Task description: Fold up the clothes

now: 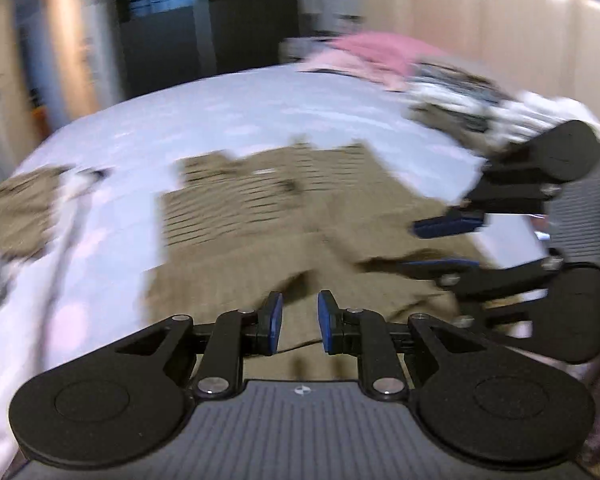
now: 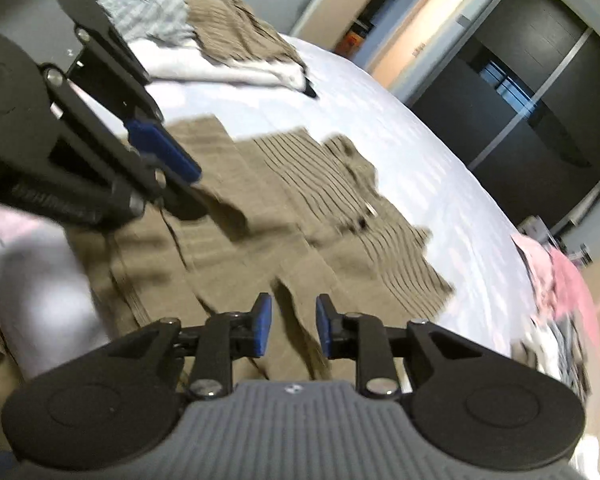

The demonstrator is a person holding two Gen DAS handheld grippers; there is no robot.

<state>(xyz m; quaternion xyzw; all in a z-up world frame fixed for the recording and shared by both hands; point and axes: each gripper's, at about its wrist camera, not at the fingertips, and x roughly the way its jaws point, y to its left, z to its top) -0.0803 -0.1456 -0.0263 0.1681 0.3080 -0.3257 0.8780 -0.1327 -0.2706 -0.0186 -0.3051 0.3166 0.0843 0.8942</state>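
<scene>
left wrist view: left gripper (image 1: 299,326) hangs over the khaki garment (image 1: 268,216) spread on the bed (image 1: 204,120) — jaws apart, nothing between them. right gripper (image 1: 444,246) sits at right, jaws parted, clothes pile (image 1: 440,88) behind.

right wrist view: right gripper (image 2: 293,326) is above the garment's (image 2: 300,208) near edge — jaws apart, empty. folded stack (image 2: 220,40) lies beyond.

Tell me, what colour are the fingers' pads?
Blue pads, clearest in the right wrist view.

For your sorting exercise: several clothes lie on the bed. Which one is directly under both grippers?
The brown ribbed garment, spread out on the bed. The other clothes are heaped away from it: a pink pile and a striped, white and brown stack.
</scene>
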